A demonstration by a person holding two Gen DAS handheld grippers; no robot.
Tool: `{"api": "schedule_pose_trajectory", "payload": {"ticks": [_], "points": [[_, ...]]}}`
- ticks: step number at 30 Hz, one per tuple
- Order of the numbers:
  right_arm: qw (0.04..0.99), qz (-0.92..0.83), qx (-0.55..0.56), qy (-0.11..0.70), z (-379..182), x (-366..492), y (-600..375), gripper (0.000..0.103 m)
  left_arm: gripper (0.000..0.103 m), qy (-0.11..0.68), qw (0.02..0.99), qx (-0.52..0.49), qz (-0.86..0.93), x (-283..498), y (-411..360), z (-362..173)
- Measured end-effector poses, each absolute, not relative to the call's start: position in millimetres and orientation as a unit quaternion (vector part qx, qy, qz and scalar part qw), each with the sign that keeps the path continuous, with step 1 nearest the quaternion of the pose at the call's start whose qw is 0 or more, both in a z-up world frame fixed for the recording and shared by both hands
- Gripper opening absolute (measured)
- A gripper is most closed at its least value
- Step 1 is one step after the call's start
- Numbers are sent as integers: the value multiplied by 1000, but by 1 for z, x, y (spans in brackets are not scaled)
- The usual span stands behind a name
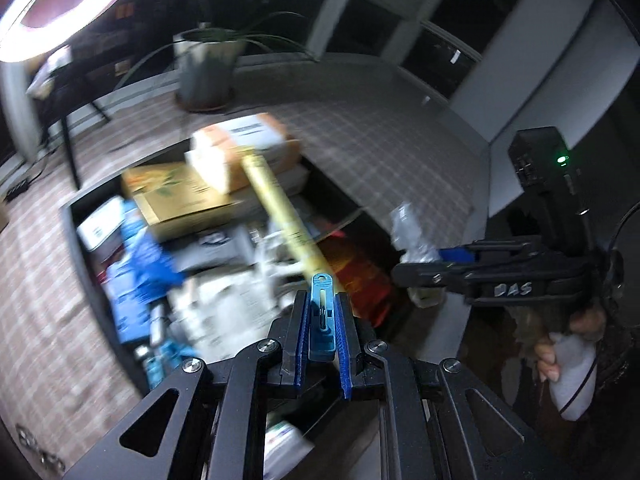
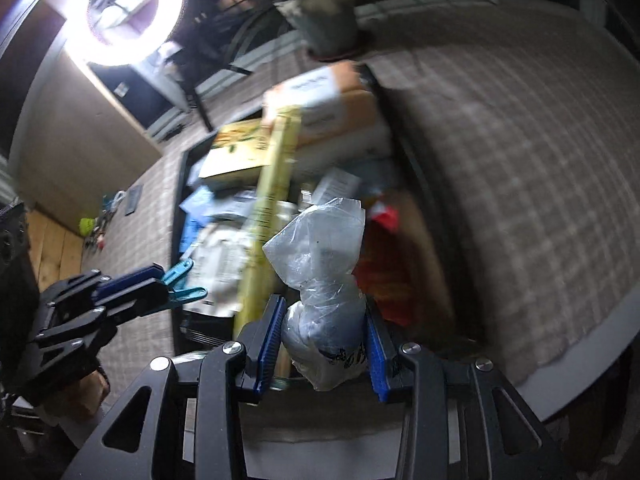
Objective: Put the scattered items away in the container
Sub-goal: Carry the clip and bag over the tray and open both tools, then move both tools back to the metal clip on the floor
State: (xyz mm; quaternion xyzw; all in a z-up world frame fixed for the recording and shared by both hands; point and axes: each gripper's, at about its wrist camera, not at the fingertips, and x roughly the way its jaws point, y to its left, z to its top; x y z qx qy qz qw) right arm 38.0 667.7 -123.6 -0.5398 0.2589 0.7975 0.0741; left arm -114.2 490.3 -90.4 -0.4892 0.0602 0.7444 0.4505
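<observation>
**Both grippers loaded above the filled container**

Left gripper [image 1: 322,312]: jaws nearly closed, clamped on a blue clothes peg [image 1: 321,316]. The peg stands upright between the blue pads, its tip projecting beyond the fingertips. The same peg shows in the right wrist view [image 2: 182,280], held out at the end of the left tool.

Right gripper [image 2: 322,332]: jaws partly open, pressed against both sides of a clear plastic bag [image 2: 320,280] with dark contents. The bag's crumpled top rises above the fingertips. A hand [image 1: 560,344] grips the right tool's handle.

Container [image 1: 80,208]: a dark-walled, open bin on a checked cloth [image 1: 380,140], in front of and below both grippers. It holds cardboard boxes [image 1: 236,148], a long yellow box [image 1: 276,204] lying slantwise across the pile, blue packets and an orange-red packet. Detail of the contents is blurred.

Surroundings: a potted plant [image 1: 208,68] stands on the cloth beyond the container; a ring light [image 2: 128,8] shines at upper left.
</observation>
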Motion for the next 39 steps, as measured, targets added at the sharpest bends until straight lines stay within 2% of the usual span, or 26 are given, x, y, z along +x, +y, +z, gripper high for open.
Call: {"api": "schedule_pose_trajectory", "payload": {"ticks": [7, 14, 25, 28, 30, 33, 39], "points": [[97, 777, -559, 272, -153, 52, 703, 35, 13, 100, 474, -495, 721, -106, 556, -100], [89, 773, -573, 258, -166, 43, 716, 35, 13, 144, 453, -500, 724, -114, 601, -115], [69, 762, -589, 259, -182, 32, 726, 36, 14, 127, 413, -519, 737, -163, 616, -130], [65, 757, -592, 269, -182, 32, 728, 40, 32, 119, 414, -525, 734, -170, 615, -129], [65, 758, -589, 271, -178, 32, 728, 45, 51, 120, 410, -517, 741, -170, 611, -125], [70, 764, -587, 261, -172, 31, 726, 50, 52, 119, 409, -510, 747, -169, 604, -117], [71, 782, -564, 255, -147, 36, 716, 50, 52, 121, 391, -477, 778, -152, 576, -89]]}}
